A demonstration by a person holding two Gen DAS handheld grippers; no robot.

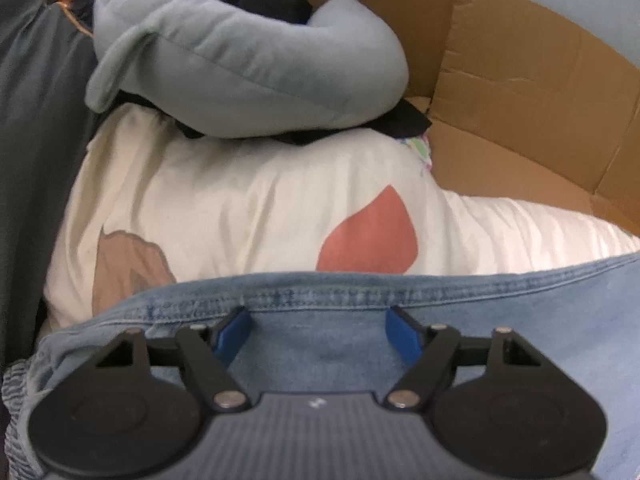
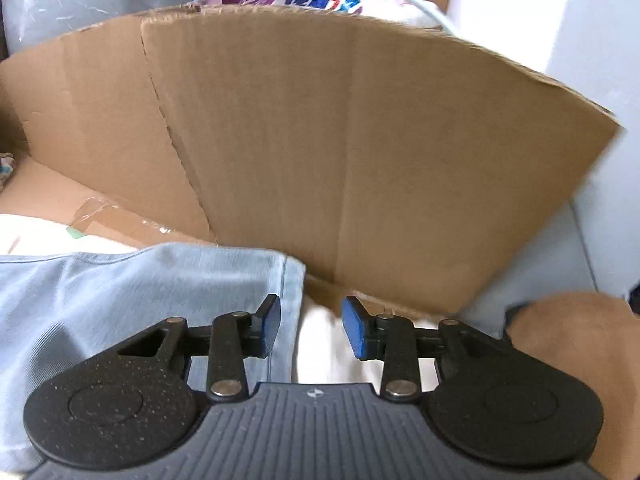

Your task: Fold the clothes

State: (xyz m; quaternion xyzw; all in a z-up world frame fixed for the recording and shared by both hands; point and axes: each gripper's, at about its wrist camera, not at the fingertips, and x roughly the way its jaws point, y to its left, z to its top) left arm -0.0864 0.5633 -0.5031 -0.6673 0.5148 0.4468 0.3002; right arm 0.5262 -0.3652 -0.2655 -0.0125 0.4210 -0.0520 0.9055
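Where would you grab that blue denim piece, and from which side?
Probably the stitched hem of the denim garment, coming from above with one finger on each side of it. That edge lies flat and thick on the white cloth, directly ahead of the open left gripper.

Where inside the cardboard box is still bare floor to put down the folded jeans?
Bare box floor shows between the white printed cloth and the cardboard wall; the right view shows it too. The far left is crowded: a grey-blue plush garment lies on dark clothes. The jeans cover the near side.
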